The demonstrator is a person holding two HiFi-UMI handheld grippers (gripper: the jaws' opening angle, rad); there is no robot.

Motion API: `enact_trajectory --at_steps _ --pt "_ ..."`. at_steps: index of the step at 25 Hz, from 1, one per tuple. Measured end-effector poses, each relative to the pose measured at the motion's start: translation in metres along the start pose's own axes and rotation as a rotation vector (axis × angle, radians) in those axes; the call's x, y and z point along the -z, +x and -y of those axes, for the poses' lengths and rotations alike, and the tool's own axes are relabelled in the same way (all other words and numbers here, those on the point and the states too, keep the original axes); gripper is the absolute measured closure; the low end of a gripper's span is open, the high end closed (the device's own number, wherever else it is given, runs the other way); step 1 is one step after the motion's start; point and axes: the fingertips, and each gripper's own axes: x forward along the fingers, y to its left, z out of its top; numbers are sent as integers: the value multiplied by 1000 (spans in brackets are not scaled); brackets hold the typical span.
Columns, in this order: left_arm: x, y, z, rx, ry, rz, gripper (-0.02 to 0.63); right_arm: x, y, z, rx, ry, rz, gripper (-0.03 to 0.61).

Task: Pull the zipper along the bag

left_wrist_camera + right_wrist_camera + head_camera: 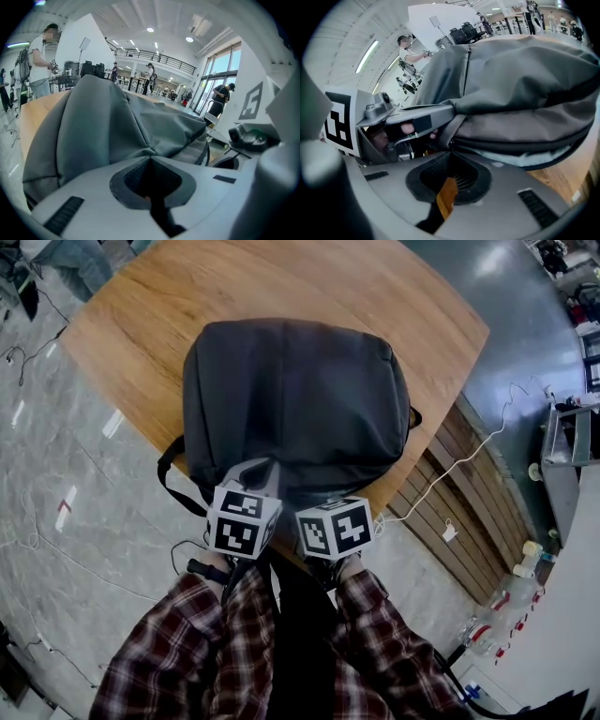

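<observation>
The dark grey bag (300, 399) lies on the wooden surface (234, 287), reaching its near edge. The left hand-held gripper (150, 158) is clenched on a fold of the bag's fabric. The right hand-held gripper (450, 151) — just to its right — is clenched at the end of the zipper (511, 146).

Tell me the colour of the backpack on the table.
The backpack is dark grey; the head view shows it best.
</observation>
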Motion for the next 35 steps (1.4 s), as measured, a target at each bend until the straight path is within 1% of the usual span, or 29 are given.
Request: enact_trajectory --at_steps 3,5,7,10,15,17,19,20,26,28,30,33,35 --pt "2 -2 1 0 24 11 603 0 -7 0 69 -93 17 566" --pt "4 -3 4 22 50 21 603 3 -12 3 101 -129 26 568" --pt "5 -3 7 45 78 33 603 5 -17 9 134 -152 31 568" --pt "4 -5 8 57 102 46 603 9 -27 21 194 -177 35 568" --pt "6 -5 7 61 113 52 603 14 -60 60 259 -197 58 568" --pt "6 -5 7 64 113 51 603 13 -70 72 280 -226 60 566" --pt "5 -5 7 66 112 50 603 12 -81 87 326 -265 55 565" --pt "6 -5 7 68 112 50 603 12 -87 97 348 -269 54 565" --pt "6 -5 6 77 115 49 603 10 -127 164 432 -212 69 559" --pt "6 -4 6 81 109 45 603 5 -132 175 448 -203 83 559" --pt "6 -4 2 78 117 37 603 3 -127 171 442 -221 87 567" --pt "3 -5 -15 60 175 6 603 5 -115 149 389 -239 96 569" --pt "-3 -7 -32 26 185 -37 603 7 -107 133 350 -247 105 569"
